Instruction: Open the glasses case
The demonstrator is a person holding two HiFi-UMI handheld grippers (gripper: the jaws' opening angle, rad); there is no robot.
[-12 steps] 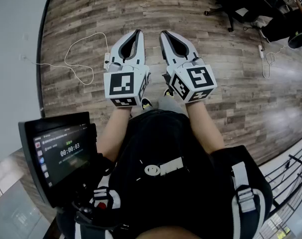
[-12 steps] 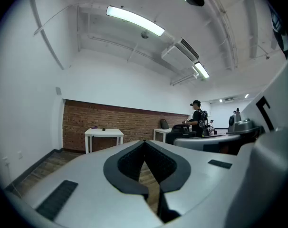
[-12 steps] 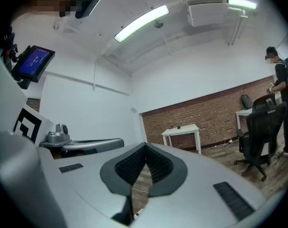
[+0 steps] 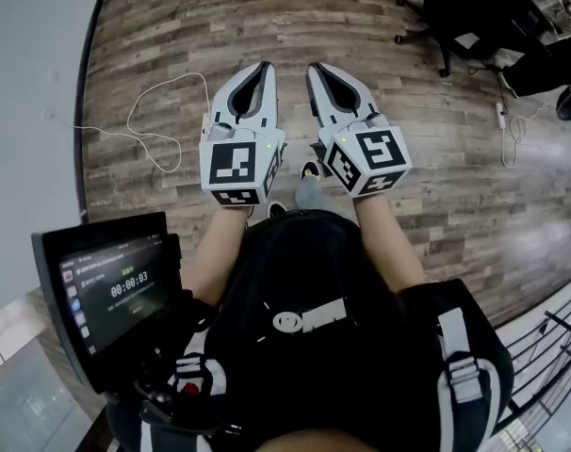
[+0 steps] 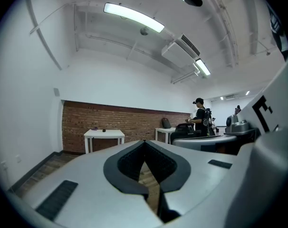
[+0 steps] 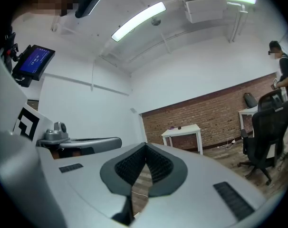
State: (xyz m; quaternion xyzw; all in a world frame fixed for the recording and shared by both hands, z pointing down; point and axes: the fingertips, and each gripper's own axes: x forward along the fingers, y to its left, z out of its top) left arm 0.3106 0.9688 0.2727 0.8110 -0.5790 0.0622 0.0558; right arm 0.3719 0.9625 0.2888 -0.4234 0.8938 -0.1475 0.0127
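Note:
No glasses case shows close by. Far off, a white table by the brick wall carries two small objects, too small to identify. My left gripper is held in front of the person's body over the wood floor, jaws shut with nothing between them. My right gripper is right beside it, also shut and empty. Both point forward, nearly level, tips close together.
A white cable snakes over the floor at left. A black office chair stands at the right. A tablet screen is mounted at the person's left hip. Another person stands by desks at the back.
Nothing has been grasped or released. Both grippers stay shut, side by side; the head view has shifted slightly.

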